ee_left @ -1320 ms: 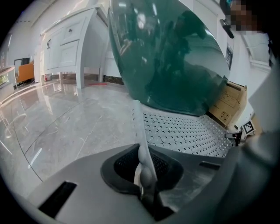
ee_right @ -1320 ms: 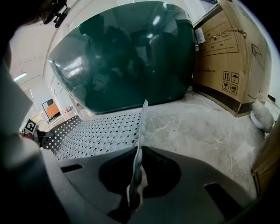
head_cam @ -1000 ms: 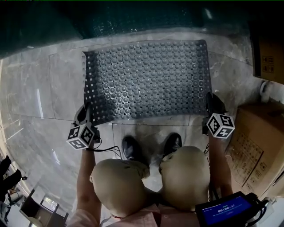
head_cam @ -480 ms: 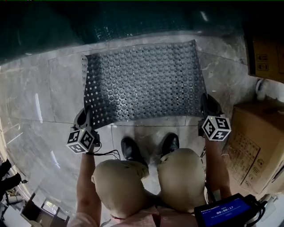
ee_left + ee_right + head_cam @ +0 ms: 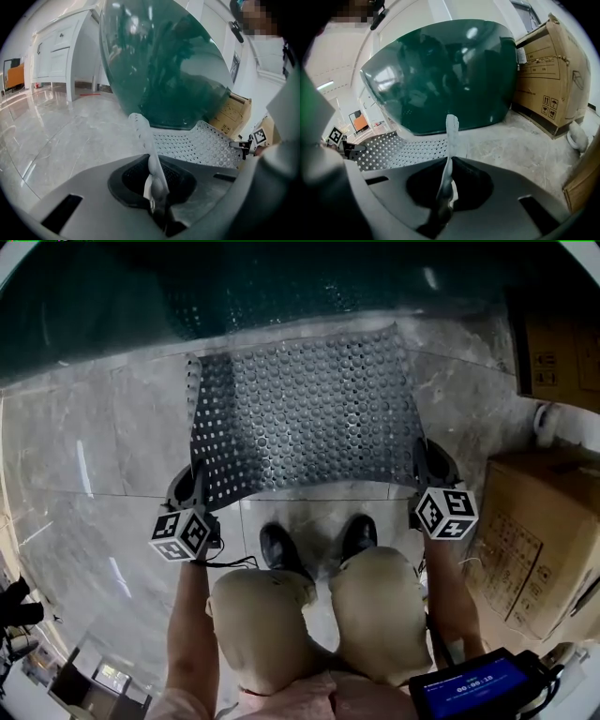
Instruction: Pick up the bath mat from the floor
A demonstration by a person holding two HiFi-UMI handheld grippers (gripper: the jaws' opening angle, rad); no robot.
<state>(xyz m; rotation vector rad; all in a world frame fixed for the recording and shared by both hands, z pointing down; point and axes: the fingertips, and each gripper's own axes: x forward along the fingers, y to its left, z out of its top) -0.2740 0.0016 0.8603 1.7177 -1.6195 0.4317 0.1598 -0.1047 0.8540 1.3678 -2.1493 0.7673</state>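
Our left gripper (image 5: 195, 491) and right gripper (image 5: 424, 470) each clamp one near corner of the bath mat (image 5: 309, 413).
In each gripper view we see the jaws pressed tight on the mat, its thin pale edge standing up between them. The mat is dark, studded and full of holes. It stretches between our two grippers and away from us over the grey marble floor (image 5: 94, 456), and its far edge reaches the foot of a dark green curved panel (image 5: 281, 282). Our shoes (image 5: 281, 549) stand just behind the mat's near edge, between the grippers. Cardboard boxes (image 5: 539, 540) sit on the floor to our right, apart from the mat.
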